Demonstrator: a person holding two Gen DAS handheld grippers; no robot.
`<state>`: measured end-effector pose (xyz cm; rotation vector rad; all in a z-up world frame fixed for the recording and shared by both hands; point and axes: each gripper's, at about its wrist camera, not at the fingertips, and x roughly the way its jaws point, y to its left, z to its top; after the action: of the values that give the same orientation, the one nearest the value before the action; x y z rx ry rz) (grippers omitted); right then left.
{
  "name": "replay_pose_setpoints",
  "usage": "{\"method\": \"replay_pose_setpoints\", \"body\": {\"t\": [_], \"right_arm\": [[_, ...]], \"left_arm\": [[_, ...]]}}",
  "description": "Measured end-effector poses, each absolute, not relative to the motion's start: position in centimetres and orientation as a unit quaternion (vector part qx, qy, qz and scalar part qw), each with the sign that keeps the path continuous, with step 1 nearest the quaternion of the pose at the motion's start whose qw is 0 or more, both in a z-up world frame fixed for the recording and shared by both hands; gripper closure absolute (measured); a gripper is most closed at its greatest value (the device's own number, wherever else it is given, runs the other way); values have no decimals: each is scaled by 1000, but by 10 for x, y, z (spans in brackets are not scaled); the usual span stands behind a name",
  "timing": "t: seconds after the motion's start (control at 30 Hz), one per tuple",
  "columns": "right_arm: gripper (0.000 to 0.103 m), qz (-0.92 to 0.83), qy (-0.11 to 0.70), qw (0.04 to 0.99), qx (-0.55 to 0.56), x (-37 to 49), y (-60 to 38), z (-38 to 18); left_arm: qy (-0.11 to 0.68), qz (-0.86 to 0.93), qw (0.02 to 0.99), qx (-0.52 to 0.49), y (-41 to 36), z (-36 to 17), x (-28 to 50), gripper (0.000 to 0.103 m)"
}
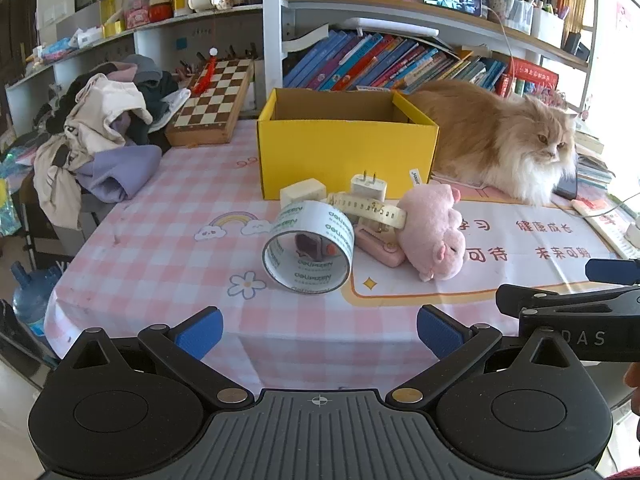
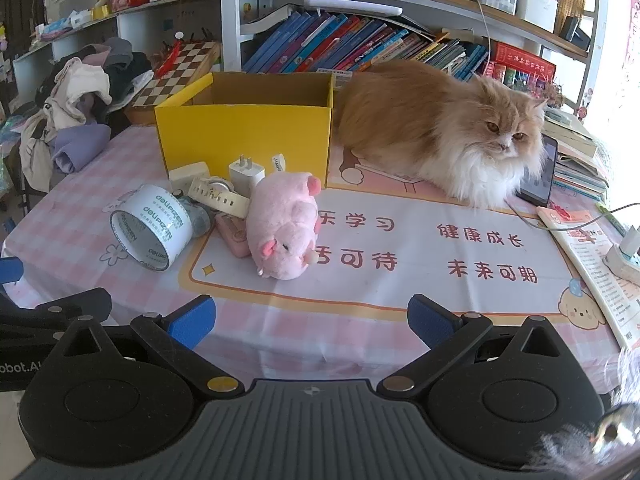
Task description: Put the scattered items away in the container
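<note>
Nothing of the tidying seems done yet. From the left wrist view, the yellow cardboard box [image 1: 347,148] stands at the far side of the tabletop [image 1: 168,232], and the part of its inside that shows looks empty. All items lie in a heap just near of it. The tape roll [image 1: 309,246] stands tilted on its rim with its hole facing near and a little left. The pink plush pig [image 1: 434,232] lies with its long axis from far to near, snout toward the near right. A white charger [image 1: 368,189] points its prongs up, a cream block [image 1: 304,193] sits left of it, and a cream watch strap [image 1: 370,208] lies across left to right over a pink case [image 1: 378,246]. The left gripper [image 1: 319,330] hovers near of the heap, fingers wide apart, empty.

From the right wrist view, the right gripper [image 2: 312,322] is also spread and empty, with the pig [image 2: 284,226] far and left of it. An orange cat [image 2: 440,132] lies just right of the box [image 2: 244,136]. Every item is left to move.
</note>
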<state>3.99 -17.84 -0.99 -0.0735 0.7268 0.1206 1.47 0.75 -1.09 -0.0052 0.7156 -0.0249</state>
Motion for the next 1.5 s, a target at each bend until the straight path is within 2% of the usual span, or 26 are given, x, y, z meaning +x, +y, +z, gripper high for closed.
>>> {"method": "replay_pose_setpoints", "body": {"t": [1.5], "right_arm": [[1,57,341,937,-44,48,-169,-8]], "left_arm": [[335,-39,941,1,14,-9,18,0]]}}
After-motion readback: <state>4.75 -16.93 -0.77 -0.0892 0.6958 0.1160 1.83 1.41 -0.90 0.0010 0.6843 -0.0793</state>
